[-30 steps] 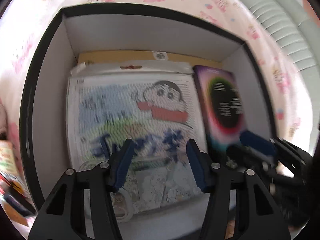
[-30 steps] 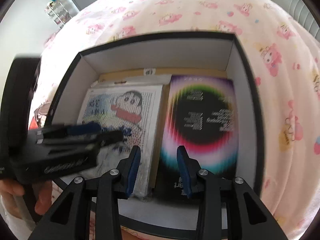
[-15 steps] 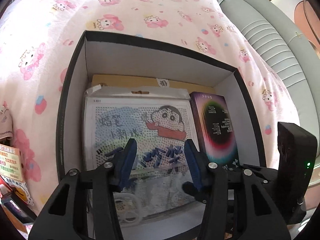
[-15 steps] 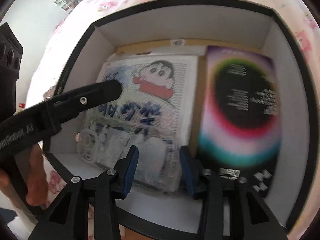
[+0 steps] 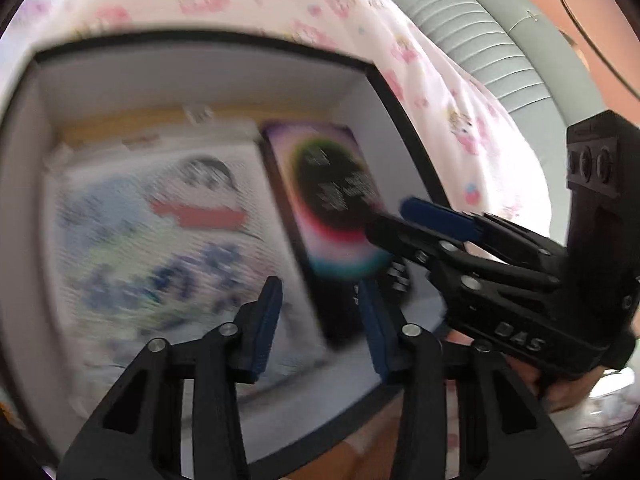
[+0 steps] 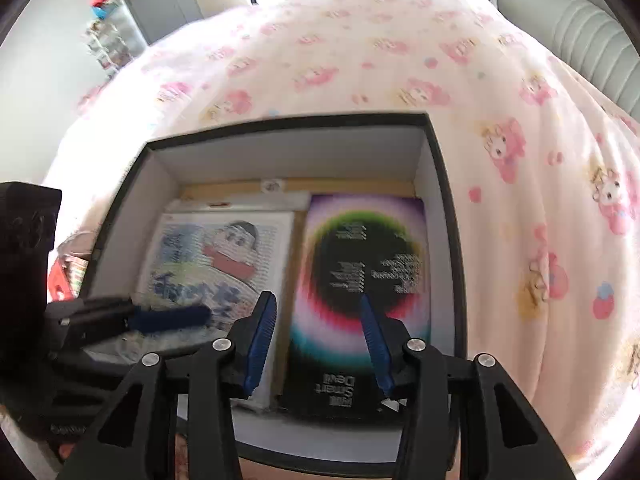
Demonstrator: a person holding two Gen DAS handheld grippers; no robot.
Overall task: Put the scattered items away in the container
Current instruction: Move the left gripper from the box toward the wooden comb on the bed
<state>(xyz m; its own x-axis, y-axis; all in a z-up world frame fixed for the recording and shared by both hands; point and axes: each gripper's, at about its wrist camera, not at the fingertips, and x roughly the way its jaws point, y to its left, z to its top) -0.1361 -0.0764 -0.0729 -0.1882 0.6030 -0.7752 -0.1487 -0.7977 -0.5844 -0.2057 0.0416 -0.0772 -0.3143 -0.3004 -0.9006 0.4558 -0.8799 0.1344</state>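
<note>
One container was present: a black-rimmed box (image 6: 444, 184) with pale inner walls, resting on a pink cartoon-print blanket (image 6: 400, 60). Inside it lay two flat items on top, side by side and touching along their long edges, over a tan cardboard layer (image 6: 304, 186) visible only as a strip at the 12 o'clock end of the box floor.

Item one, toward 9 o'clock in the box, was a clear-bagged cartoon pack (image 6: 224, 256) showing a dark-haired figure with a red band and blue lettering. Item two, toward 3 o'clock, was a dark booklet (image 6: 360, 264) with a black centre ringed in green, red and teal, white text, and a purple border; it lay flat against the right wall. In the left wrist view both items were motion-blurred: the pack (image 5: 160, 240) and booklet (image 5: 332, 208) were recognisable by colour only.

Two tongs were counted. The right gripper (image 6: 316, 340) hovered at the 6 o'clock edge of the box, its blue-padded fingers (image 6: 260, 332) parted moderately with nothing between them. The left gripper (image 5: 320, 320) was likewise parted moderately and held nothing, positioned over the near edge of the box (image 5: 380, 76). Each gripper appeared in the other's view: the right gripper at 3 o'clock, the left gripper at 9 o'clock.

A grey ribbed headboard (image 5: 480, 60) stood beyond the blanket (image 5: 440, 92).
</note>
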